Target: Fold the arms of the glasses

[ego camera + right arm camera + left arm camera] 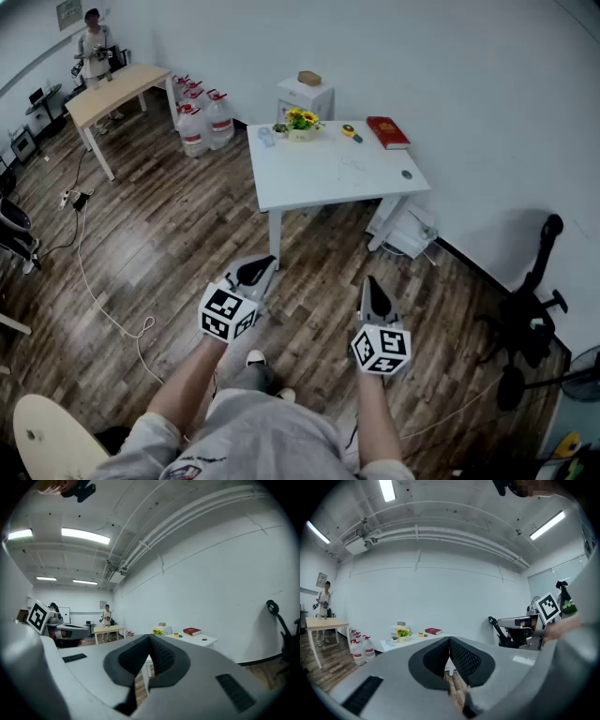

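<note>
I'm seeing the left gripper (449, 644) with its jaws pressed together and nothing sitting between them. The right gripper (149, 641) is showing the same, jaws together and empty. Both are hovering side by side over the wood floor (169, 253), pointing toward the white table (309, 187) and well short of it. The glasses (352, 170) are lying on that table top, right of centre, showing only as a faint thin outline; arms too small to read. Along the far edge are sitting a pot of sunflowers (300, 122), a small yellow item (349, 132) and a red book (387, 132). A small dark round thing (406, 174) is lying near the right edge. Water bottles (202, 122) are standing on the floor left of the table. A person (94, 42) is standing by a wooden table (112, 94) far off at back left.
</note>
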A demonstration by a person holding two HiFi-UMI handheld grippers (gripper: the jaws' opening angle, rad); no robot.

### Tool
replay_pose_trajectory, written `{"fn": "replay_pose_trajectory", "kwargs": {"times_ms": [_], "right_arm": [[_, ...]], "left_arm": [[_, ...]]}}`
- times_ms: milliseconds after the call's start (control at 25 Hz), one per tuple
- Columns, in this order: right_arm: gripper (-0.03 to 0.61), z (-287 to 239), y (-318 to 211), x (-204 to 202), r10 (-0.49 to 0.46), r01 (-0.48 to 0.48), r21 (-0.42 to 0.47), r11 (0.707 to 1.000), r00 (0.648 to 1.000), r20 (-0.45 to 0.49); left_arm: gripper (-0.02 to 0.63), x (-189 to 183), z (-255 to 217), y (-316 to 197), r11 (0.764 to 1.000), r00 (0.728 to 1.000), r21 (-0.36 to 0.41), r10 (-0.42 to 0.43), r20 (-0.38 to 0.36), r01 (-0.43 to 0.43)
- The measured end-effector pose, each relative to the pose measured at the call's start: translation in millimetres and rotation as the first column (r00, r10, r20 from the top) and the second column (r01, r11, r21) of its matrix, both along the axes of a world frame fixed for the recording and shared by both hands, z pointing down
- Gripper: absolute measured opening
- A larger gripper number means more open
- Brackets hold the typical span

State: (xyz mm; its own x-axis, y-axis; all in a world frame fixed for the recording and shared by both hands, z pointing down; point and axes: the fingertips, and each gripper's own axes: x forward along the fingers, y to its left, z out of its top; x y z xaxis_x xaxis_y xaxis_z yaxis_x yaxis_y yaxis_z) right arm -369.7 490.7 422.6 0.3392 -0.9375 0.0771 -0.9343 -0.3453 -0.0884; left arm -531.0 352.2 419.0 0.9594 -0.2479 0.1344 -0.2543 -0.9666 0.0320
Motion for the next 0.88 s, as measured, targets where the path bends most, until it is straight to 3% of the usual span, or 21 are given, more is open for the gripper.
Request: {"fn": "replay_pose_trajectory", "kwargs": {"times_ms": [160,360,560,680,880], "right_arm": [[0.004,-5,3,-2,-0.006,0.006,0.018,1.0,1.0,0.004],[0.151,6,5,0,-0.032,0.032,-0.004,0.999,0.999,0.02],[0.267,11,17,1,-0.018,0.018,-0.011,1.0,1.0,-0.001],[0.304,14,25,0,-0.024,0.024,-0.005,1.0,1.0,-0.004],[0.318,12,38,0,-0.042,0.042,-0.013,0.999,0.999,-0.005]], "left_arm": [[0.006,1,1,4,1.0,1.0,0.004,0.003,-0.009,-0.002],[0.023,5,3,14,1.0,1.0,0.013,0.017,-0.011,-0.017],[0.261,9,10,25,1.0,0.999,-0.005,0.028,-0.022,-0.028],[0.304,9,10,36,0.998,0.997,-0.03,0.058,-0.052,-0.059],[0.308,11,18,43,0.997,0.999,-0.058,0.041,-0.034,-0.043]]}}
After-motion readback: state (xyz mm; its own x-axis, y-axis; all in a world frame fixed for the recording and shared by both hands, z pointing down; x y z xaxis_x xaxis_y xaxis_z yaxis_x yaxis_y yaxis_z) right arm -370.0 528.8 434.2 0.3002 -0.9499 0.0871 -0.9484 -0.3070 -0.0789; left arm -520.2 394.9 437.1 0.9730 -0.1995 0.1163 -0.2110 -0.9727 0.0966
